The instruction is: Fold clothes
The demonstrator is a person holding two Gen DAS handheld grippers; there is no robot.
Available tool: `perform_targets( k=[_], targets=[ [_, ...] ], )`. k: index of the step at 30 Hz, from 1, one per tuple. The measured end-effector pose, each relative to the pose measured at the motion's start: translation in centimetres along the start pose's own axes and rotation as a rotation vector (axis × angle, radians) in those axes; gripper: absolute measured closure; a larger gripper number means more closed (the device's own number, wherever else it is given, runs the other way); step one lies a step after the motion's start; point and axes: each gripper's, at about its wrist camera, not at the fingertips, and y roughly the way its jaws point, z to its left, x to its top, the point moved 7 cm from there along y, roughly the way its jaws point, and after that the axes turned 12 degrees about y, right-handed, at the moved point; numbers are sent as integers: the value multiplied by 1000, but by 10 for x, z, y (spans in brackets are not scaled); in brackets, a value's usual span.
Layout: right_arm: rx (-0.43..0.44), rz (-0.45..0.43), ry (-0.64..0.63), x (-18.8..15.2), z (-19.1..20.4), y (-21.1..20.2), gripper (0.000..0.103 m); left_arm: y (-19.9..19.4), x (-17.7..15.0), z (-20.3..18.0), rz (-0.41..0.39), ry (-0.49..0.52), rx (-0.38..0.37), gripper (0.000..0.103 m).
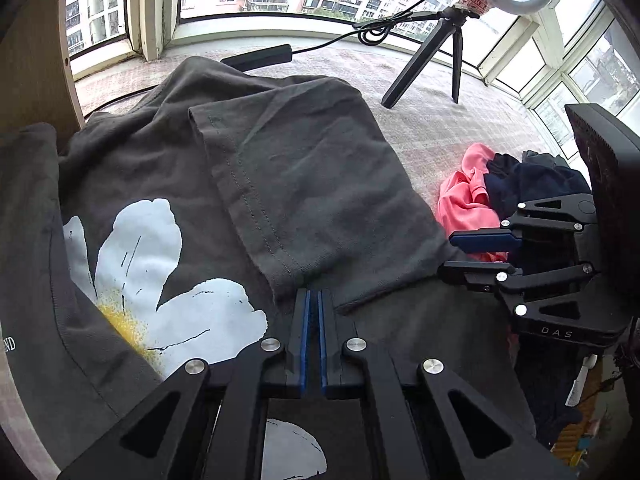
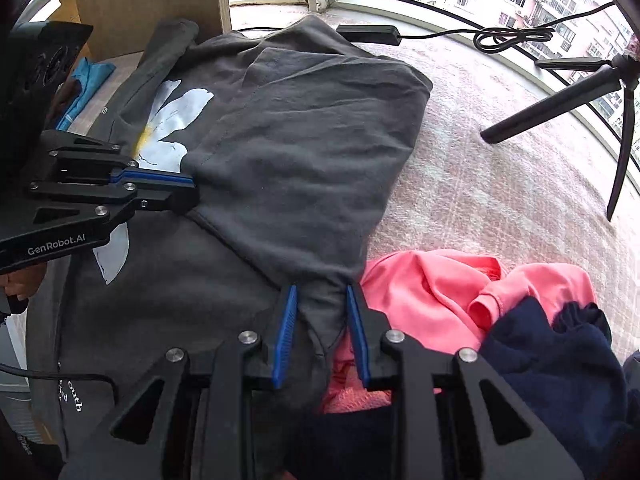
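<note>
Your left claw (image 1: 313, 292) is pressed together on the hem corner of the folded-over panel of the dark grey cotton T-shirt with the white daisy print (image 1: 168, 264); its blue pads look nearly closed on the cloth edge. Your right claw (image 2: 322, 292) stands spread, with the other corner of the same panel lying between its fingers; whether the pads bear on the cloth cannot be told.

The T-shirt lies directly ahead of both claws on the pale woven surface (image 2: 500, 184), one side panel laid across the body and covering part of the daisy. Holding the two corners keeps that folded edge straight and taut, which I judge to be the purpose.

The crumpled pink garment (image 2: 432, 288) and navy garment (image 2: 552, 352) sit just right of your right claw, touching the T-shirt's edge; they could snag.
</note>
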Motion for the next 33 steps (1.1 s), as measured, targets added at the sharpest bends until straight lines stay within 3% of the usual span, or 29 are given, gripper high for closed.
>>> perform_targets(
  k=[2, 5, 10, 11, 13, 14, 16, 20, 24, 26, 33],
  targets=[
    [20, -15, 9, 3, 0, -8, 78, -29, -4, -5, -45, -13, -17, 101],
    [82, -114, 46, 0, -9, -85, 77, -91, -21, -21, -120, -1, -32, 101],
    [149, -249, 75, -17, -39, -212, 76, -187, -88, -68, -140, 65, 101, 101],
    [159, -266, 80, -23, -49, -234, 75, -199, -104, -82, -140, 62, 109, 101],
    [188, -288, 81, -37, -65, -268, 60, -214, -134, -114, -149, 48, 109, 97],
    [196, -289, 79, -46, -72, -279, 57, -218, -147, -131, -156, 38, 102, 91],
    [179, -290, 75, -61, -86, -288, 56, -202, -173, -178, -147, 40, 51, 88],
    [164, -227, 55, -87, -97, -268, 56, -150, -218, -276, -125, 44, -72, 88],
    [204, -162, 40, -110, -92, -238, 56, -89, -242, -359, -51, 145, -81, 87],
    [205, -131, 17, -120, -84, -224, 56, -69, -246, -382, -15, 219, 2, 83],
    [228, -93, -14, -136, -67, -194, 56, -24, -249, -398, 66, 218, 147, 74]
  ],
)
